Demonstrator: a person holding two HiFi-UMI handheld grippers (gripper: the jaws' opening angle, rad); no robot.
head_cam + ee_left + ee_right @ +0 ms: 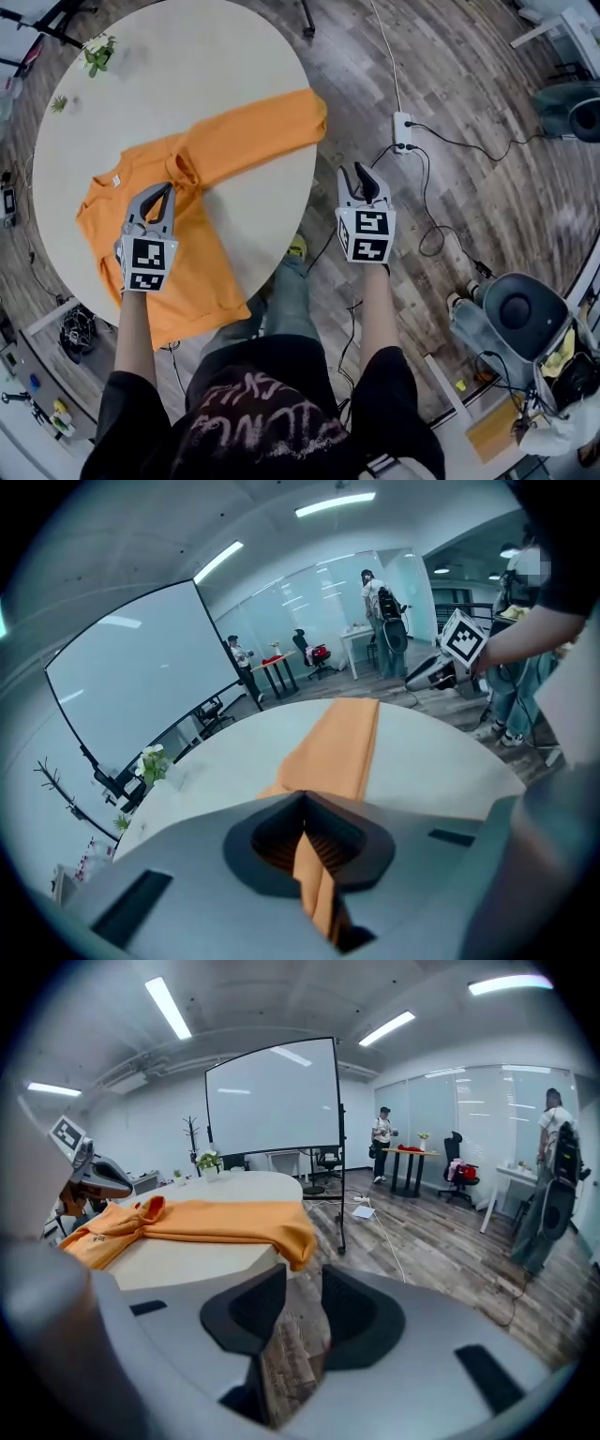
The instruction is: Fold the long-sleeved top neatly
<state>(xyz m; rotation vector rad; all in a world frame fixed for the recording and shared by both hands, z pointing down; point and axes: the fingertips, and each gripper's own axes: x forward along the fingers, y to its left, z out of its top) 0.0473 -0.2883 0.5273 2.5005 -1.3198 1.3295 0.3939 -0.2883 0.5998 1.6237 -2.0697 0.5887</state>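
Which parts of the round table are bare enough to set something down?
Widest bare patch: the far tabletop between the flower sprig and the outstretched sleeve. A smaller wedge lies between the sleeve, the orange top and the near rim. It is crowded around the left gripper, shut on the fabric.

In the head view the left gripper (pixel 167 191) covers the orange top (pixel 202 262) under its tips, and the person's arm (pixel 134 328) hides part of the hem. The table (pixel 216 56) is cut off by the upper edge. In the left gripper view the gripper's body hides most of the top — only one sleeve (pixel 337 747) shows
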